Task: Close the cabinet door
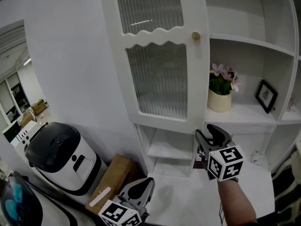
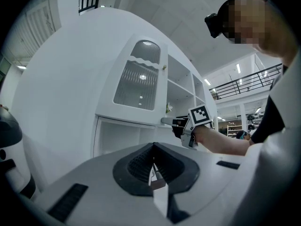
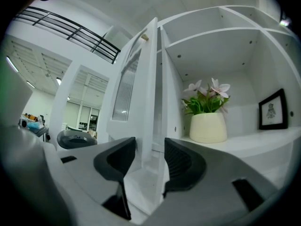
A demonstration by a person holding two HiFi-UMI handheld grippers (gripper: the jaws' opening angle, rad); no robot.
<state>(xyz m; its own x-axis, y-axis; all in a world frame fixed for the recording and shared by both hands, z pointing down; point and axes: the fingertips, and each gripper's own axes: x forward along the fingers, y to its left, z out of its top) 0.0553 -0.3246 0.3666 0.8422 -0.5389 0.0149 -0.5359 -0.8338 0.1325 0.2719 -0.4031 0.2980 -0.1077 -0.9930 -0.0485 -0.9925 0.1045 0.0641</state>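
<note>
While right tongs (image 3: pixel 149 161) gape wide and empty, door (image 3: pixel 151 88) edge just ahead between them: press its face steadily toward cabinet (image 3: pixel 221 36). Left tongs (image 2: pixel 154 166) closed, empty.

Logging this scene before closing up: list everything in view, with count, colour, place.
cabinet: one, white, open shelves, centre and right
cabinet door: one, white, ribbed glass, swung open
knob: one, gold, on the door
potted plant: one, pink flowers, cream pot, middle shelf
framed picture: one, black frame, same shelf, right
cardboard box: one, brown, floor by cabinet
appliance: one, white, black lid, floor left
left gripper: one, grey, shut, empty, low
right gripper: one, grey, open, door edge between jaws
</note>
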